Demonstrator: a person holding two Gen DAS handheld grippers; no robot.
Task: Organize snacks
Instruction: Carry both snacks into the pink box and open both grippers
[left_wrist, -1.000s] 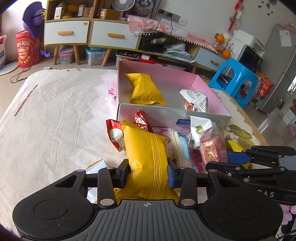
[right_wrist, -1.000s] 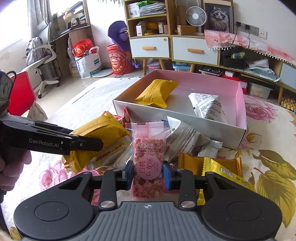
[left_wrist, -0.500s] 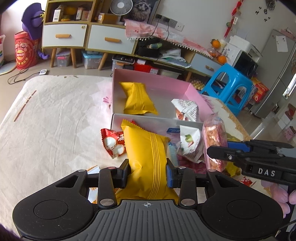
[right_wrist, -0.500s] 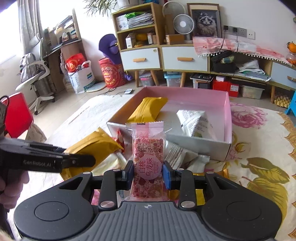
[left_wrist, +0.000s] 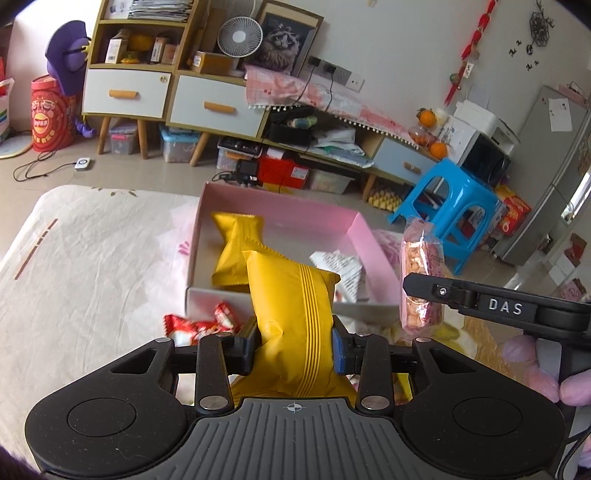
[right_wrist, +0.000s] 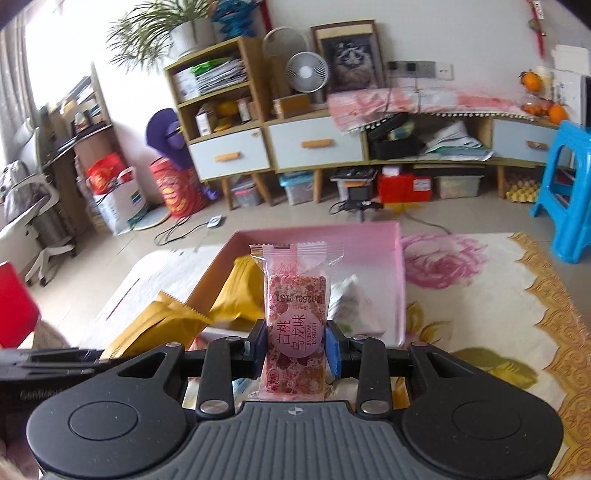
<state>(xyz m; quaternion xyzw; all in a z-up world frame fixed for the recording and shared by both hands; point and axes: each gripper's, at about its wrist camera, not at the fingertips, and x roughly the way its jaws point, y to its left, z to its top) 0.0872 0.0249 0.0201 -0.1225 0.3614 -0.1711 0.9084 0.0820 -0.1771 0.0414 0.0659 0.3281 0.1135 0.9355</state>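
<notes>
1. The left gripper (left_wrist: 294, 345) pinches a yellow snack pack (left_wrist: 295, 317) across its lower half; the pack stands nearly upright between the jaws, its crimped top tilted toward 11 o'clock.
2. The right gripper (right_wrist: 294, 347) pinches a pink snack bar (right_wrist: 294, 325) in a clear wrapper; the bar stands upright between the jaws, its top at 12 o'clock.
3. In the left wrist view the right gripper (left_wrist: 413, 291) shows at 3 o'clock of the yellow snack pack, with the pink snack bar (left_wrist: 421, 273) held in its tip, beside the right wall of the box.
4. In the right wrist view the yellow snack pack (right_wrist: 162, 328) shows at 9 o'clock of the pink snack bar, lifted clear of the bench.
5. The pink box (left_wrist: 280, 218) lies open on the cloth-covered bench (left_wrist: 92, 266), at 12 o'clock of both grippers and beyond them.
6. Inside the box I count two things: one second yellow pack (left_wrist: 236, 251) at the left and one white pack (left_wrist: 338, 264) at the right.
7. Yellow packs of this kind that show: two, one held and one in the box.
8. Pink snack bars: one, held.
9. A red and white wrapper (left_wrist: 201, 325) lies on the bench in front of the box, at 9 o'clock of the left gripper; how many pieces it makes I cannot tell.
10. More wrappers lie under the grippers, too hidden to count.
</notes>
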